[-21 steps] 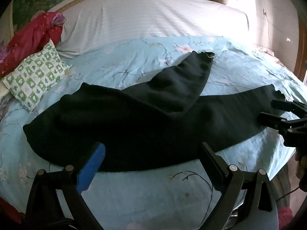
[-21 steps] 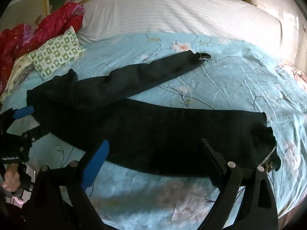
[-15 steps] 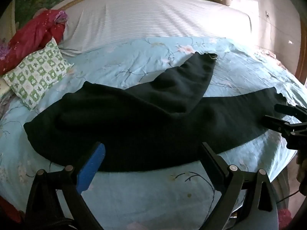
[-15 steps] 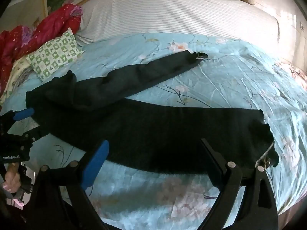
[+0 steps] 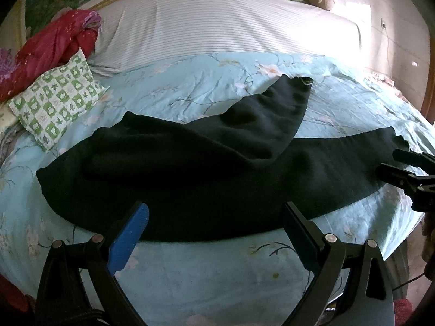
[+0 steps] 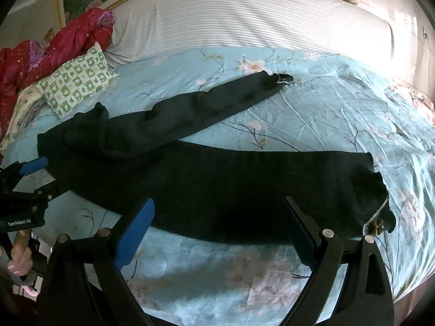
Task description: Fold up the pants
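Black pants [image 5: 190, 168] lie spread on a light-blue floral bedspread [image 5: 206, 271]. One leg runs along the near edge, the other [image 5: 272, 114] angles away toward the headboard. My left gripper [image 5: 214, 222] is open and empty, just above the near edge of the pants by the waist half. My right gripper [image 6: 217, 217] is open and empty over the near leg [image 6: 244, 190], whose cuff with a drawstring [image 6: 378, 217] lies at the right. Each gripper shows in the other's view, the right one [image 5: 402, 168] by the cuff, the left one [image 6: 35, 174] by the waist.
A green-checked pillow [image 5: 57, 100] and a red quilt [image 5: 49, 51] lie at the left. A white striped cover [image 5: 217, 24] fills the head of the bed. The bed's near edge [image 5: 375, 244] drops off at the lower right.
Both grippers have drifted slightly; the pants sit a little lower and closer in both views. Nothing was gripped or released.
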A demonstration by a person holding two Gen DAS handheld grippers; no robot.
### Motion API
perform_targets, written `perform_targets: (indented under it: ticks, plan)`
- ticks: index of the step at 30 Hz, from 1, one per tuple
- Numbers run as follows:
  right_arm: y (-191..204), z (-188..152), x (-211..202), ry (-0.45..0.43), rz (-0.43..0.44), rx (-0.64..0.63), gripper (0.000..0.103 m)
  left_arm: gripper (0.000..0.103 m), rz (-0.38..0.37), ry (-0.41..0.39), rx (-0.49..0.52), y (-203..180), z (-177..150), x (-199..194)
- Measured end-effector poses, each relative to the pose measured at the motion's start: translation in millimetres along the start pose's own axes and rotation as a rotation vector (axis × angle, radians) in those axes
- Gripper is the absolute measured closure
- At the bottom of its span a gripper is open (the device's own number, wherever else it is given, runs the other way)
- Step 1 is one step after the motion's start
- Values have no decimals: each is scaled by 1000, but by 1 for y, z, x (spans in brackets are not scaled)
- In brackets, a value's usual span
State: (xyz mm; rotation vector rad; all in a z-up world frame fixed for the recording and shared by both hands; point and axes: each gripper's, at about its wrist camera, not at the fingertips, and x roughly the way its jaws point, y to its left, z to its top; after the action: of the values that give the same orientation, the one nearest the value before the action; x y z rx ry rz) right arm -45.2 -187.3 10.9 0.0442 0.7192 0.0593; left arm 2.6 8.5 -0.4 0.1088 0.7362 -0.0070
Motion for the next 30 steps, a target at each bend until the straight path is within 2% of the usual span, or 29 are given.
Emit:
perform_targets:
  ticks: [30]
  plan:
    - [4,-2,-1,4,0,16,10,5,-17,2,-3,-1,-2,0]
